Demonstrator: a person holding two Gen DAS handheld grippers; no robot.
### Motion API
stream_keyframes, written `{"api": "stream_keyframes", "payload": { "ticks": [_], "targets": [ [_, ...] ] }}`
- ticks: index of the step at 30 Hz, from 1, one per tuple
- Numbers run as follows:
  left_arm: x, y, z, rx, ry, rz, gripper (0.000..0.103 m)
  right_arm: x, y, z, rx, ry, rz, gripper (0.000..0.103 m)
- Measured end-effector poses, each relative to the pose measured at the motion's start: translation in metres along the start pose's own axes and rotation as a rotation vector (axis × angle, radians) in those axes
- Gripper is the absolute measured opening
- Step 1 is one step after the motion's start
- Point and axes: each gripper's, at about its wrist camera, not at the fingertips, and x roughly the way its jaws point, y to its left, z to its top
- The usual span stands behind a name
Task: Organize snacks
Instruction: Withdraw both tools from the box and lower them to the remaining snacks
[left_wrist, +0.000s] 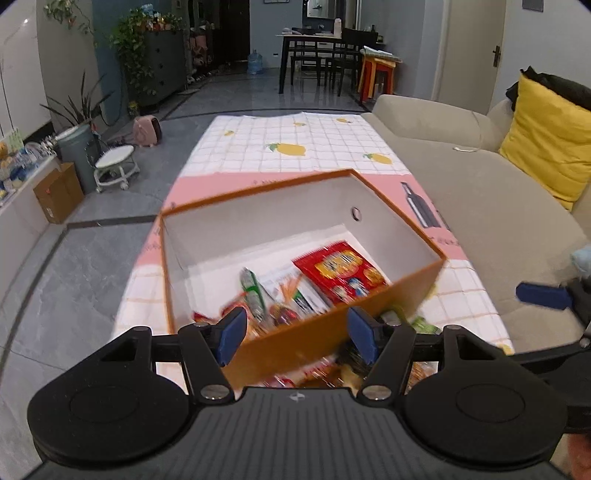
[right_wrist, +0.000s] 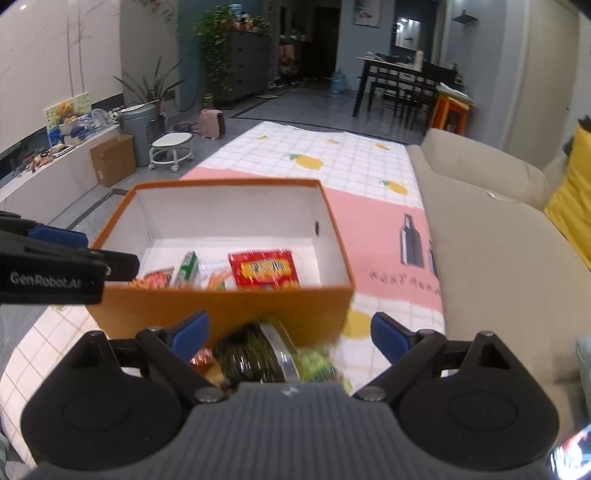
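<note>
An orange box (left_wrist: 325, 325) with a white inside stands on the table. It holds a red packet (left_wrist: 341, 271), a green packet (left_wrist: 253, 291) and other snacks. My left gripper (left_wrist: 298, 334) hangs open over the box's near wall, its pads touching nothing. More packets (left_wrist: 332, 369) lie blurred on the table below it. In the right wrist view the same box (right_wrist: 221, 306) is ahead. My right gripper (right_wrist: 290, 332) is open above a dark striped packet (right_wrist: 251, 354) and a green packet (right_wrist: 317, 363) lying outside the box. One left finger (right_wrist: 110, 264) shows at the box's left side.
A checked cloth with fruit prints (left_wrist: 295, 147) and a pink mat (right_wrist: 369, 229) cover the table. A beige sofa (left_wrist: 480, 192) with a yellow cushion (left_wrist: 546, 144) runs along the right. A small stool (left_wrist: 114, 166) and a cardboard box (left_wrist: 59, 192) stand on the floor at left.
</note>
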Motion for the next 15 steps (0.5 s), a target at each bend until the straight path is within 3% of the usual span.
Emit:
{"api": "stream_keyframes", "payload": {
  "ticks": [9, 15],
  "targets": [
    [0.009, -0.014, -0.034, -0.015, 0.054, -0.063, 0.074, -0.009, -0.024, -0.056, 0.075, 0.057, -0.056, 0.091],
    [0.022, -0.02, -0.053, -0.049, 0.077, -0.085, 0.074, 0.001, -0.037, -0.078, 0.112, 0.047, -0.07, 0.09]
  ]
}}
